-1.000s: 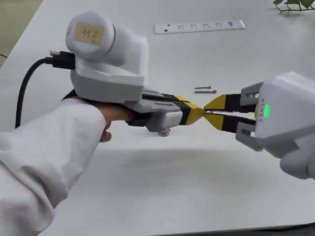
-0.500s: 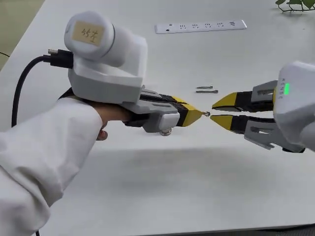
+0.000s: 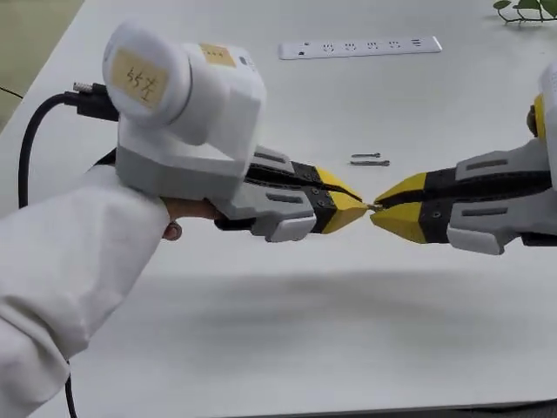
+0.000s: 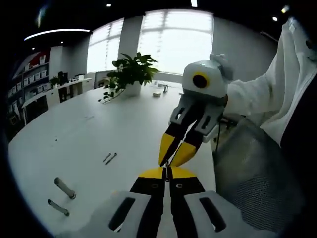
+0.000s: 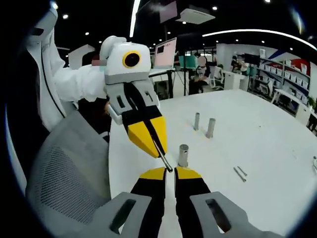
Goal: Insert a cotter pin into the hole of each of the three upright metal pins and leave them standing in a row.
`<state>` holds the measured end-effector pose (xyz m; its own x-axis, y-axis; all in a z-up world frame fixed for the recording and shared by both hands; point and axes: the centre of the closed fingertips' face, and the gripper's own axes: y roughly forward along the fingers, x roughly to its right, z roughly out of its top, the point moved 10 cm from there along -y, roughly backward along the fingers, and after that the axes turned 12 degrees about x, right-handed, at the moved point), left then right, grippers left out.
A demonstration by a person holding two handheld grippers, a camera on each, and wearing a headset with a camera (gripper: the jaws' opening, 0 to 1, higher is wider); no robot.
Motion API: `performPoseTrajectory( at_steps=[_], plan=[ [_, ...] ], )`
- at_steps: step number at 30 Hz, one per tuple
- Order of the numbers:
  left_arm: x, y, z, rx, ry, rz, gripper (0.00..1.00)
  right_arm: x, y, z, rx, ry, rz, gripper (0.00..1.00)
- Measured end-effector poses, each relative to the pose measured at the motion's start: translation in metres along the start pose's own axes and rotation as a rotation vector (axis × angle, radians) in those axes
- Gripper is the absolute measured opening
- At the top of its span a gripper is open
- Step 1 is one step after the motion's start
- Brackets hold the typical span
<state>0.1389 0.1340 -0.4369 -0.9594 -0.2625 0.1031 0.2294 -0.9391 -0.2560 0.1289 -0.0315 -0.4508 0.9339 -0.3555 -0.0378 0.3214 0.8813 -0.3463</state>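
A thin cotter pin point(image 3: 372, 207) spans the small gap between my two grippers, held in the air above the white table point(image 3: 287, 340). My left gripper point(image 3: 359, 207) is shut on one end of it and my right gripper point(image 3: 377, 214) is shut on the other, tip to tip. In the right gripper view the cotter pin point(image 5: 163, 155) slants from the left gripper's yellow tips point(image 5: 154, 144) down to my right gripper point(image 5: 170, 171). Behind it stand three upright metal pins point(image 5: 184, 155) point(image 5: 196, 121) point(image 5: 211, 128). Two spare cotter pins point(image 3: 367, 159) lie on the table beyond the grippers.
A white power strip point(image 3: 359, 47) lies at the far edge, with plant leaves point(image 3: 526, 7) at the far right corner. A black cable point(image 3: 39, 148) runs from the left gripper. A mesh chair point(image 5: 74, 163) stands beside the table.
My right gripper was open half a second ago and has now moved in and shut on the free end of the cotter pin. The left gripper has kept its hold.
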Motion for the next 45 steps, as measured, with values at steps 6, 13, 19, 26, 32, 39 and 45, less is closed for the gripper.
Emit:
performPoseTrajectory(
  at_steps=[6,13,19,26,32,39,45],
  plan=[
    [0.003,0.0,-0.002,-0.047,0.124,-0.059,0.0,-0.006,0.001,-0.002,-0.013,0.0,0.032,0.0],
    [0.006,-0.001,-0.004,-0.08,0.172,-0.098,0.0,-0.011,0.0,0.0,-0.03,-0.009,0.078,0.0],
    [0.007,-0.001,-0.005,-0.095,0.197,-0.13,0.0,-0.011,-0.003,0.001,-0.041,-0.01,0.107,0.0],
    [0.01,-0.001,-0.008,-0.122,0.201,-0.135,0.0,-0.012,-0.004,0.003,-0.031,0.019,0.121,0.0],
    [0.007,-0.001,-0.009,-0.124,0.212,-0.123,0.01,-0.011,-0.003,0.002,-0.033,0.019,0.128,0.0],
    [0.001,-0.003,-0.008,-0.111,0.204,-0.092,0.08,-0.007,-0.001,0.0,-0.017,0.026,0.131,0.0],
    [-0.012,-0.011,-0.012,-0.132,0.213,-0.015,0.18,0.004,0.002,-0.003,-0.024,0.026,0.096,0.0]
  ],
)
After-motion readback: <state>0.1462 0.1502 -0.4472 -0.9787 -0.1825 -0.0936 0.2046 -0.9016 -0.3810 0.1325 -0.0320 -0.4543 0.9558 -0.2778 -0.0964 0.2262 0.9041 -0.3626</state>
